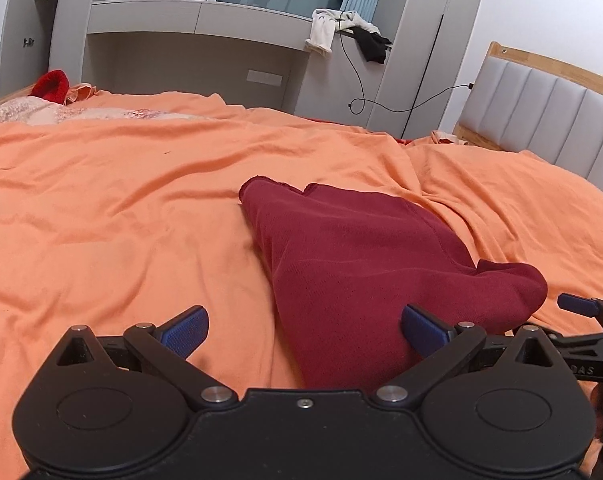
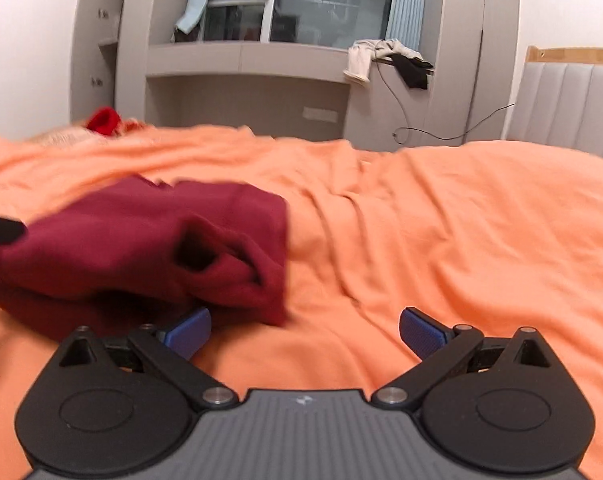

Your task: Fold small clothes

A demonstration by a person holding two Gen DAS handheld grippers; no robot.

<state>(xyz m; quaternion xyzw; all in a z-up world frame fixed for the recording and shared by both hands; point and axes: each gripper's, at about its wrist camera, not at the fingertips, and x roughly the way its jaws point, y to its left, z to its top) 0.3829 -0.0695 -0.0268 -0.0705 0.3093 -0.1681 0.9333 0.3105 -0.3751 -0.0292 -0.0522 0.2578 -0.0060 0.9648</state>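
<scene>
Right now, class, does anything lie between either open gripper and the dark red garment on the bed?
Nothing visible does. The dark red garment lies on the orange sheet, directly ahead of the left gripper. The right gripper sits beside its edge.

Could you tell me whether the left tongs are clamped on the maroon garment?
No, the left tongs stand wide open, with the maroon garment lying loose between their blue pads on the orange bedspread.
</scene>
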